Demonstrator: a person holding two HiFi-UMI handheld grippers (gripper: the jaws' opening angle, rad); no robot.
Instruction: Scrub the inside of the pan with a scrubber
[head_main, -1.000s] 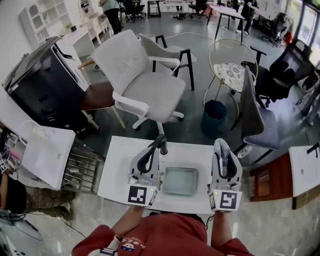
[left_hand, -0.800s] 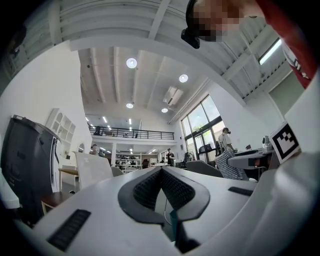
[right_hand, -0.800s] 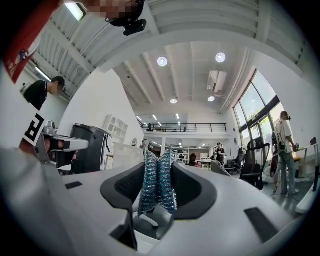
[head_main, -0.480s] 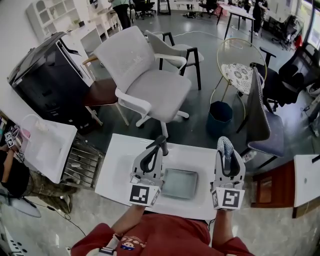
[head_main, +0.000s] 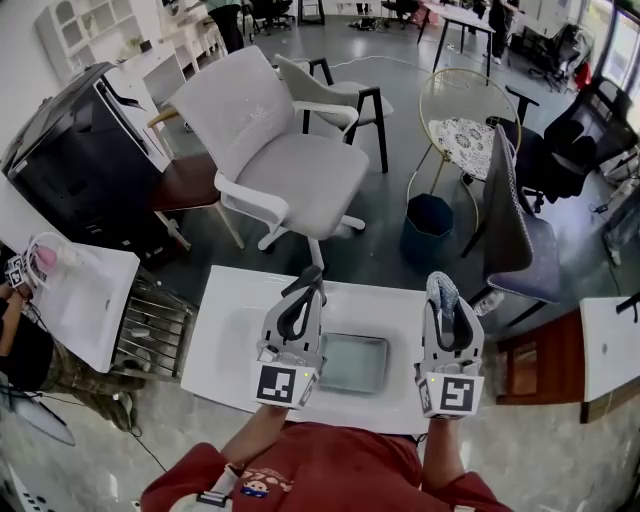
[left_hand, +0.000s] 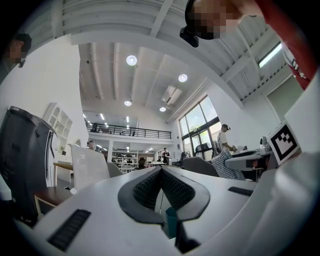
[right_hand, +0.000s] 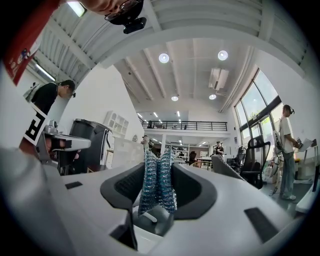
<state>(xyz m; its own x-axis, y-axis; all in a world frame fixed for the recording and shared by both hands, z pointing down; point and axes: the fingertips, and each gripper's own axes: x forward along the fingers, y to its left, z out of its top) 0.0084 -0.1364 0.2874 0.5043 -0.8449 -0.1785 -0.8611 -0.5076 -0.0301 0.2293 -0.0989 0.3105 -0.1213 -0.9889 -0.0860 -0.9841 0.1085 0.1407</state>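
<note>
A shallow rectangular pan (head_main: 357, 364) lies on the white table (head_main: 236, 330) in the head view, between my two grippers. My left gripper (head_main: 317, 281) is held up at the pan's left side, tips pointing away from me. In the left gripper view its jaws (left_hand: 161, 171) meet at the tips with nothing between them. My right gripper (head_main: 440, 292) is up at the pan's right side, shut on a blue-silver mesh scrubber (right_hand: 158, 185), which sticks out past the tips (head_main: 441, 284). Both gripper views look up at the ceiling, so neither shows the pan.
Beyond the table stand a white office chair (head_main: 285, 165), a blue bin (head_main: 428, 226) and a grey chair (head_main: 520, 235). A wire rack (head_main: 150, 335) and another white table (head_main: 80, 300) are at the left, a wooden cabinet (head_main: 527, 366) at the right.
The head view has shifted a little. Both grippers keep their places on either side of the pan, and the scrubber stays clamped in the right one.
</note>
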